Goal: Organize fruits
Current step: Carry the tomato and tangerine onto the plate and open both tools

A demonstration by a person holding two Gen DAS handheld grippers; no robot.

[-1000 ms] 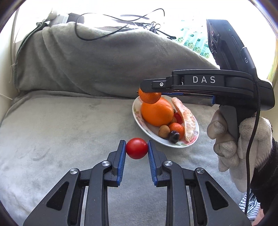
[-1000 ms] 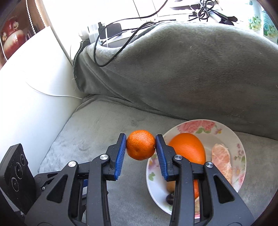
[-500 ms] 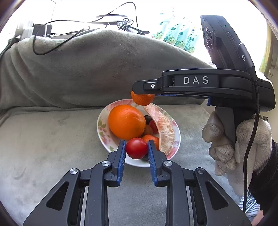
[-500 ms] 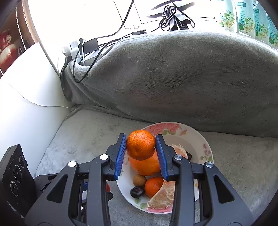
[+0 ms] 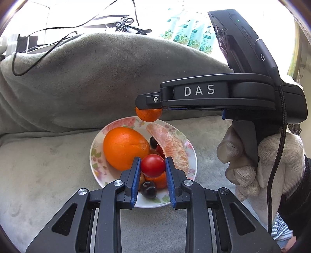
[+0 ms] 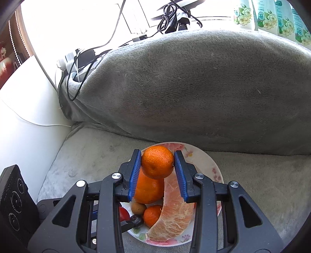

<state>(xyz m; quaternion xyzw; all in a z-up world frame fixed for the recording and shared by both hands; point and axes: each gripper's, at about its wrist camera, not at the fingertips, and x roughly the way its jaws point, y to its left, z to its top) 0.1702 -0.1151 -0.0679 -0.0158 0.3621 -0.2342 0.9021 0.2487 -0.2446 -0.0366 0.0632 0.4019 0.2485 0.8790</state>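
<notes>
Both claws are loaded. Left claw (image 5: 153, 165): blue pads clamped on a red tomato (image 5: 153, 165), held above the near part of the flowered plate (image 5: 94, 155). Right claw (image 6: 157, 162): pads pressed on a small mandarin (image 6: 157, 162), held over the far side of the same plate; I grip its handle in a white glove (image 5: 260, 161). On the plate I note a large orange (image 5: 124, 148), a peeled grapefruit wedge (image 5: 169, 145), a second small mandarin (image 6: 152, 215), a brown round fruit (image 6: 138, 207) and a dark berry (image 5: 148, 191), all close together. Plate rests on a grey blanket (image 5: 38, 175) covering the seat, a blanket-draped bolster (image 6: 194, 87) behind it. Cables (image 5: 124, 25) and green-labelled packs (image 6: 272, 17) lie beyond.
</notes>
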